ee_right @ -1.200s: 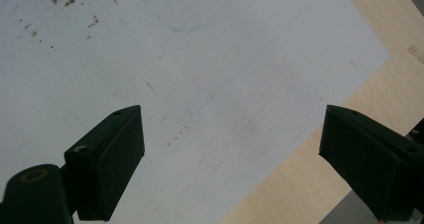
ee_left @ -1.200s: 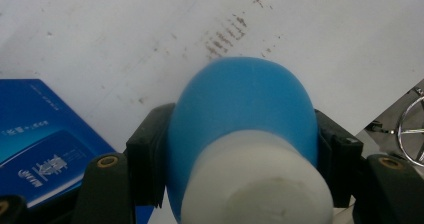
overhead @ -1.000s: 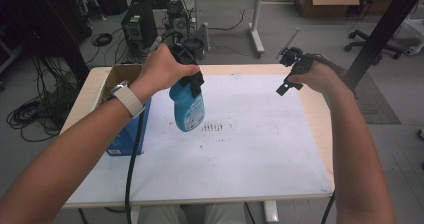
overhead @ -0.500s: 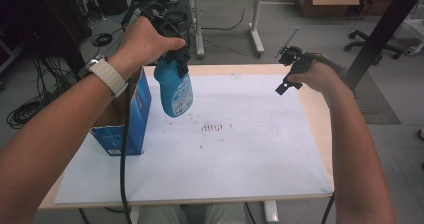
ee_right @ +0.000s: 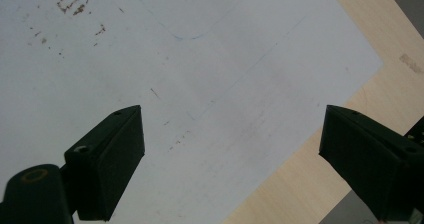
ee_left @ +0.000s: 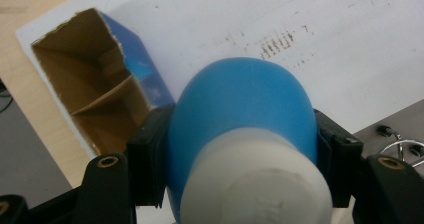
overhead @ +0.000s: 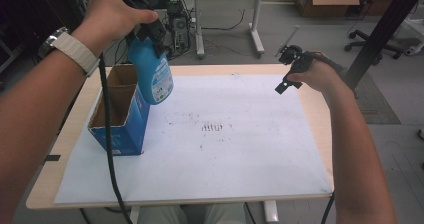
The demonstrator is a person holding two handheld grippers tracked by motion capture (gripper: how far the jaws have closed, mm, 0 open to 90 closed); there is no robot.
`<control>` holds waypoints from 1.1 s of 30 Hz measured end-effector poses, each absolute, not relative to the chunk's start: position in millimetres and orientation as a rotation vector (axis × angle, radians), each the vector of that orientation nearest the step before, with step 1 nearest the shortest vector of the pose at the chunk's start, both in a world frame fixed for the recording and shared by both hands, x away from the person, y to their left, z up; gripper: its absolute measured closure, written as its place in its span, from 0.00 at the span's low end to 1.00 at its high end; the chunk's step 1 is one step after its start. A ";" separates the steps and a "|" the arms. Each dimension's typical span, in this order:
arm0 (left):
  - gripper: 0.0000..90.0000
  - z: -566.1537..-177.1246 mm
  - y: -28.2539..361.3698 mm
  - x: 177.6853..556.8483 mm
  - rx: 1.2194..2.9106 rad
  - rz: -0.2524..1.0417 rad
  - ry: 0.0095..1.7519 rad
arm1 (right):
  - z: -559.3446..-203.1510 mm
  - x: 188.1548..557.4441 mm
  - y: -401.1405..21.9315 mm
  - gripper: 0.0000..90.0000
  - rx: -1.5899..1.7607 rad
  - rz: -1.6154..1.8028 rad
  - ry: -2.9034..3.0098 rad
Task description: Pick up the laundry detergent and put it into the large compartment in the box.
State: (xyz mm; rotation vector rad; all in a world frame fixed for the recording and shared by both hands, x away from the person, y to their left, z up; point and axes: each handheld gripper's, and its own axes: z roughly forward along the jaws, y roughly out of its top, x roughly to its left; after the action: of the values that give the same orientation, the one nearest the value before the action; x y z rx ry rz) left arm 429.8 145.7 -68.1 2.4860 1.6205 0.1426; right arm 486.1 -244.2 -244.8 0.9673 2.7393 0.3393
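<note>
Raised: blue bottle point(overhead: 152, 73); clamped in left gripper point(overhead: 150, 34); above box point(overhead: 119, 111)

Table point(overhead: 320, 109), white sheet point(overhead: 240, 154), open box point(overhead: 120, 121)

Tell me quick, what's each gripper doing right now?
Left gripper: closed on the blue bottle, held above the table.
Right gripper: open, holding nothing.

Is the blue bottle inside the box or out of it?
Out. The left gripper holds the blue bottle in the air above the open box.
</note>
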 end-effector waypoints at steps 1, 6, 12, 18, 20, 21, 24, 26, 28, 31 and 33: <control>0.41 -66.5 148.8 429.9 2.484 0.145 1.627 | -244.4 486.1 -243.9 0.12 0.966 0.342 2.739; 0.41 -59.6 169.2 430.5 2.421 0.170 1.715 | -243.3 485.9 -241.9 0.12 0.959 0.342 2.740; 0.41 -54.9 191.0 430.0 2.366 0.210 1.803 | -243.9 487.0 -239.5 0.12 0.953 0.340 2.743; 0.41 -55.1 212.1 429.1 2.305 0.241 1.894 | -245.7 489.2 -234.9 0.12 0.946 0.346 2.747; 0.41 -55.9 214.7 429.0 2.298 0.244 1.906 | -246.3 489.8 -234.4 0.12 0.946 0.345 2.748; 0.41 -56.6 217.4 429.0 2.294 0.246 1.916 | -247.1 490.3 -233.8 0.12 0.946 0.340 2.749; 0.41 -59.3 225.3 429.0 2.269 0.254 1.948 | -248.2 491.3 -232.2 0.12 0.947 0.343 2.751; 0.41 -62.1 230.3 428.9 2.257 0.261 1.966 | -248.5 491.9 -231.3 0.12 0.940 0.345 2.754; 0.41 -65.9 235.4 428.8 2.246 0.271 1.989 | -248.7 492.3 -231.2 0.12 0.941 0.344 2.752; 0.41 -72.0 243.1 429.3 2.213 0.282 2.021 | -249.6 492.8 -230.5 0.12 0.938 0.343 2.755; 0.41 -74.0 244.9 429.5 2.203 0.279 2.032 | -249.6 492.7 -229.9 0.12 0.938 0.345 2.755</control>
State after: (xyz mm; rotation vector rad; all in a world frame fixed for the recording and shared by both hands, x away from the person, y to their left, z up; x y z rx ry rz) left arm 429.5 244.9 -74.0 2.2026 2.0320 0.2790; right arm 492.7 -229.9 -249.6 0.9377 2.7548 0.3454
